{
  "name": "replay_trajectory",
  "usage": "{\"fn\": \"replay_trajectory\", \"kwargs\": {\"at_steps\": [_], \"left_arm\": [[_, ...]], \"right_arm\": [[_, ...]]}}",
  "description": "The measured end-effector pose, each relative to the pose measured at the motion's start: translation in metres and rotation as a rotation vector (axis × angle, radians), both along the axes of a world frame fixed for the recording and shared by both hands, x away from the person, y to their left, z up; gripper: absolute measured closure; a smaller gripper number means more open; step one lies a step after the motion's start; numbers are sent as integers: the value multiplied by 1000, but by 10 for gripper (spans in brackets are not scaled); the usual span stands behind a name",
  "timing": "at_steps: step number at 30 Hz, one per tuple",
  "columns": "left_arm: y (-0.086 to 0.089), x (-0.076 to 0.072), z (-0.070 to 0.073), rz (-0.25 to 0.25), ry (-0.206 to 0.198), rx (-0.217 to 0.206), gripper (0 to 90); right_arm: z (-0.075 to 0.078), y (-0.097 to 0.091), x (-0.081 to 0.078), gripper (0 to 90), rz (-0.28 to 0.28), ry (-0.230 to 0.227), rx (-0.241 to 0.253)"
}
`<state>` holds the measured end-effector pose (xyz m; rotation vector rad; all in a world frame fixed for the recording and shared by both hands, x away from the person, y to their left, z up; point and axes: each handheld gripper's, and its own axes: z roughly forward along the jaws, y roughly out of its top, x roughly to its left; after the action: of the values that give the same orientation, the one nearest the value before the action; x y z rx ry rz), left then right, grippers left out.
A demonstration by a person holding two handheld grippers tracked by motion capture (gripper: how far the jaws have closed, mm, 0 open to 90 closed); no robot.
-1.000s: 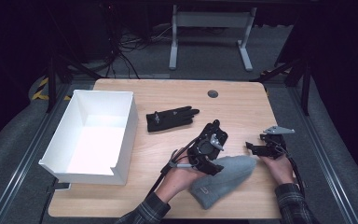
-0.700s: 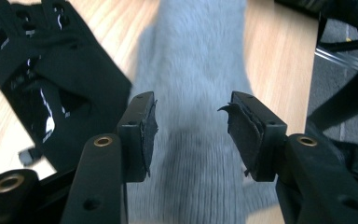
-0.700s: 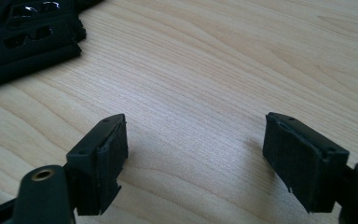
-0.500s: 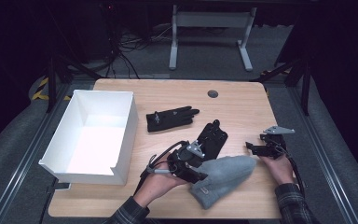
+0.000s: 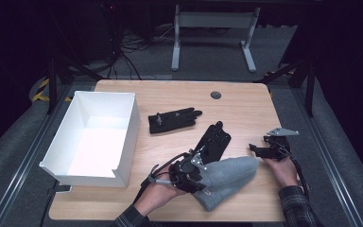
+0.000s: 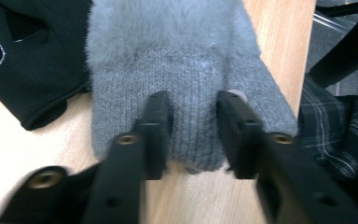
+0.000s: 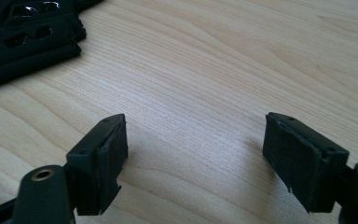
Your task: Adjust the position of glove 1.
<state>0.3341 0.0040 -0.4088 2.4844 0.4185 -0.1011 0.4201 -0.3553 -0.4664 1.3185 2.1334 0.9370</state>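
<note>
Grey mitten (image 6: pixel 182 79) pinched by closing L tool (image 6: pixel 193 133) | R tool (image 7: pixel 196 154) released | box (image 5: pixel 94 137) high view

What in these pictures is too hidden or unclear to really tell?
- Grey knitted glove, high view: the left tool and hand cover its cuff end.
- Same glove, left tool view: the top edge cuts off the far end; whether the closing pads pinch the knit yet is unclear.
- Black glove, high view: its small markings are too tiny to read.
- Flat black item, high view: too dark to identify.
</note>
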Motion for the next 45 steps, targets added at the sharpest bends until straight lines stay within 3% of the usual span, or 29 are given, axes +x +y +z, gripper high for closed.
{"fn": "replay_trajectory", "kwargs": {"at_steps": [4,9,15,18,23,27,29,32,33,37,41,45], "left_arm": [[1,-1,7,7,7,-13,801],[0,-5,23,12,-2,-47,815],[-13,-18,42,-46,-9,-94,818],[-21,-23,40,-80,15,-86,817],[-30,-26,21,-113,62,-68,803],[-29,-24,21,-109,36,-78,678],[-26,-22,23,-100,27,-86,666],[-19,-20,26,-82,13,-99,653],[-16,-19,26,-72,11,-105,660],[0,-19,28,-29,11,-115,756],[18,-23,24,8,4,-101,868],[34,-29,15,28,15,-95,895]], "right_arm": [[0,0,0,226,0,0,0],[0,0,0,226,0,0,0],[0,0,0,226,-1,0,0],[0,0,0,226,-1,0,0],[0,0,0,226,0,0,0],[0,0,0,234,4,0,1],[1,-1,-1,292,12,-1,2],[8,-7,-6,465,17,-6,1],[13,-11,-10,569,21,-16,18],[25,-18,-28,769,75,26,32],[28,-16,-46,892,123,58,11],[29,-13,-61,897,164,80,9]]}}
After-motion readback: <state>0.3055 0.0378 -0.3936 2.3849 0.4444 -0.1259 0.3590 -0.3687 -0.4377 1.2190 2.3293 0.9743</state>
